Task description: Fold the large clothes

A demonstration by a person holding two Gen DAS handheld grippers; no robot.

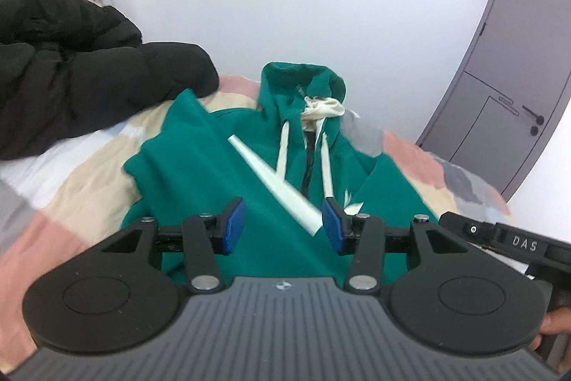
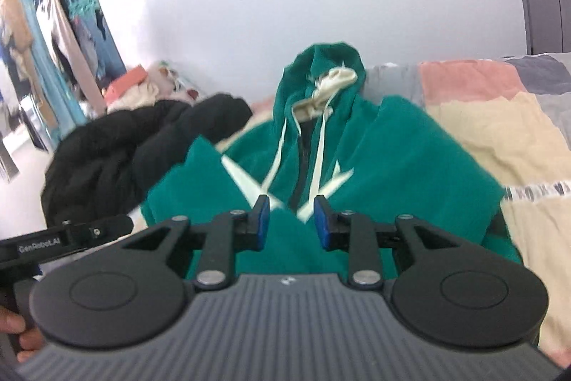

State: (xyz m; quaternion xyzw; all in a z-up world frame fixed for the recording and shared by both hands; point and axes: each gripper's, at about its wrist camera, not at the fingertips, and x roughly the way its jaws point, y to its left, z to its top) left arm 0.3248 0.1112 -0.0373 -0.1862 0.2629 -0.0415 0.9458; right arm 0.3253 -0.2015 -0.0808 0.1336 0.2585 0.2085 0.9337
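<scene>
A green hoodie (image 1: pixel 200 163) with cream stripes and drawstrings lies on the bed, hood toward the wall, both sleeves folded in over the chest. In the right wrist view the same hoodie (image 2: pixel 399 152) fills the middle. My left gripper (image 1: pixel 283 225) hangs above its lower front, open, with nothing between the blue pads (image 1: pixel 235 224). My right gripper (image 2: pixel 291 222) hovers above the hem as well, its pads (image 2: pixel 323 224) apart and empty, so it is open too. The other gripper's body shows at the right edge of the left view and the left edge of the right view.
A black puffer jacket (image 1: pixel 71 74) is heaped on the bed left of the hoodie; it is also in the right wrist view (image 2: pixel 135 152). The patchwork bedspread (image 2: pixel 499 131) spreads around. A grey door (image 1: pixel 506 88) stands at right, hanging clothes (image 2: pixel 53 34) at far left.
</scene>
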